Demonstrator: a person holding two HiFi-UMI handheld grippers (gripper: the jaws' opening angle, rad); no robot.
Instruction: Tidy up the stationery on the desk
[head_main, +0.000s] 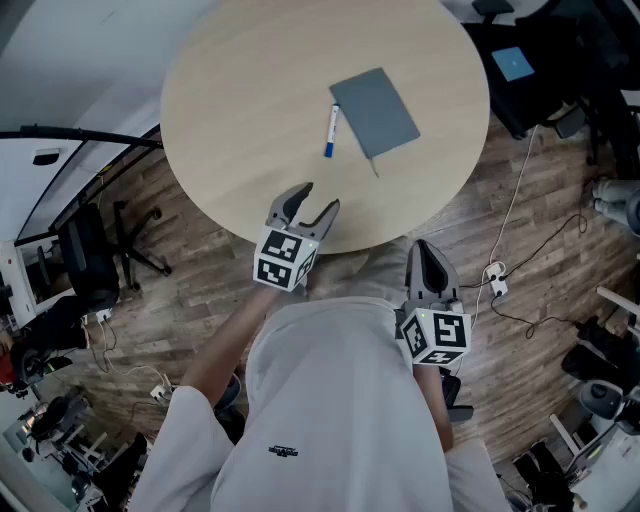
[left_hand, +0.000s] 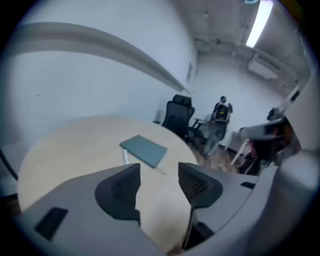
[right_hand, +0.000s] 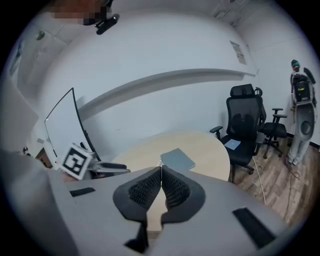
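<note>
Head view, counter: the round counter carries only two items, both on its far half.
Head view, stationery: a grey notebook lies flat and closed. A blue-and-white pen lies just beside its left edge, apart from it as far as can be seen.
Head view, left hand-held gripper: over the near rim of the counter, jaws spread, nothing between them.
Head view, right hand-held gripper: off the counter's near edge, above the floor, jaws together.
Head view, progress: judged not begun. Neither item is gripped or stacked, so both are left to tidy.
Head view, room: the counter between the rim and the items is bare, so the approach is unobstructed. Cables trail on the floor to the right.

Left gripper view, jaws: wide apart and empty, with bare counter showing through the gap.
Left gripper view, target: notebook and pen lie ahead, well apart from the jaws. The pen is on the notebook's left.
Left gripper view, edges: an office chair stands past the far rim.

Right gripper view, jaws: pads pressed together with nothing held.
Right gripper view, target: the notebook lies ahead on the counter. The pen is barely visible above the jaw line.
Right gripper view, room: this hand-held gripper must open before any grasp, in my judgement.
</note>
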